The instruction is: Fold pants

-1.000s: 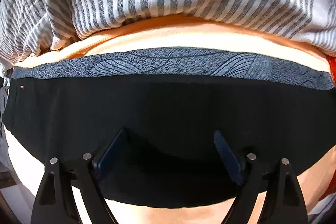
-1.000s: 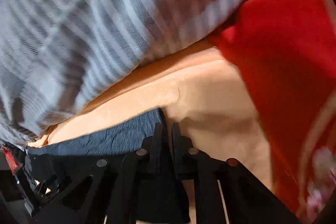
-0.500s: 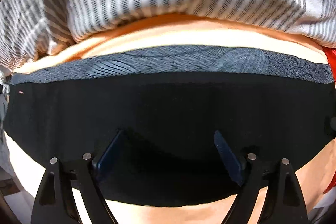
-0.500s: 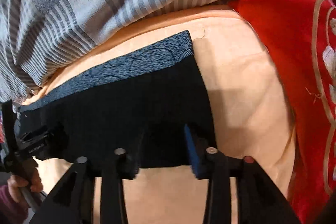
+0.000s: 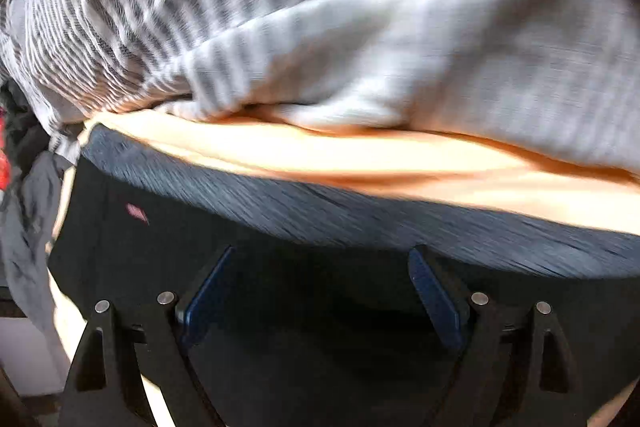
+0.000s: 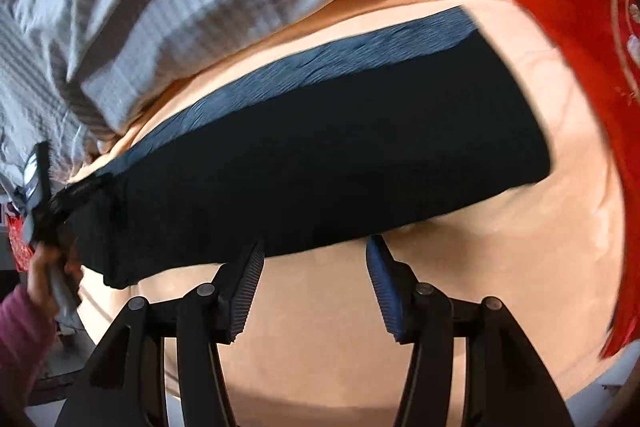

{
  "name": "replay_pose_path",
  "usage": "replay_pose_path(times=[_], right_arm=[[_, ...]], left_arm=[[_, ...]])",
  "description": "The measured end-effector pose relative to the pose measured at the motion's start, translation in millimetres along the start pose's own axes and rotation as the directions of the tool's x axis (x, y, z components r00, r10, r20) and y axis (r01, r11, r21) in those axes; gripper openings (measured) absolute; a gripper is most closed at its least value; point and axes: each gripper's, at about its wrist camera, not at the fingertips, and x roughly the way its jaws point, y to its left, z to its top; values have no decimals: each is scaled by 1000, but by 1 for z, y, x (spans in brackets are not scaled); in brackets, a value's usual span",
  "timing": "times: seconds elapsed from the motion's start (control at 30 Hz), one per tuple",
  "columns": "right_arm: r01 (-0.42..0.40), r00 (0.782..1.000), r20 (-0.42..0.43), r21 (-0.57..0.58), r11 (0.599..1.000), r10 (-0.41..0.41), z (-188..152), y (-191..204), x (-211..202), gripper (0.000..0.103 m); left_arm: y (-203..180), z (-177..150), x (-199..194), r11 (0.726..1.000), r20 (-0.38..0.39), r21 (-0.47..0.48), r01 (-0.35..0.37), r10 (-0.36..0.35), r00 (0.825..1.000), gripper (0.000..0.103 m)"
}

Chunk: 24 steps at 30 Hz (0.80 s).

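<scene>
Right gripper [image 6: 316, 267] has let go, drawn back off the folded black pants with grey-blue waistband [image 6: 320, 147], jaws just opening, empty; pants flat on peach sheet [image 6: 500, 247]; left gripper [image 5: 320, 291] wide, empty above them; next, square edges gently.

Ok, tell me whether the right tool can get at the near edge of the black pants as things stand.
Probably yes: the right tool is open and empty, the black pants lie flat on the peach sheet just ahead, nothing between them.
</scene>
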Motion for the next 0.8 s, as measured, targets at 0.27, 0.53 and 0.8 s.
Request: replay_pose_path(times=[0.27, 0.53, 0.8], right_arm=[[-26, 999, -40, -6, 1000, 26, -20, 84, 32, 58], [-178, 983, -78, -182, 967, 166, -26, 232, 89, 58], [-118, 988, -142, -416, 902, 64, -83, 315, 159, 58]], left_arm=[[86, 24, 4, 998, 0, -61, 6, -6, 1000, 88], [187, -32, 23, 997, -26, -66, -30, 28, 999, 95], [204, -45, 30, 997, 72, -66, 33, -29, 997, 102]])
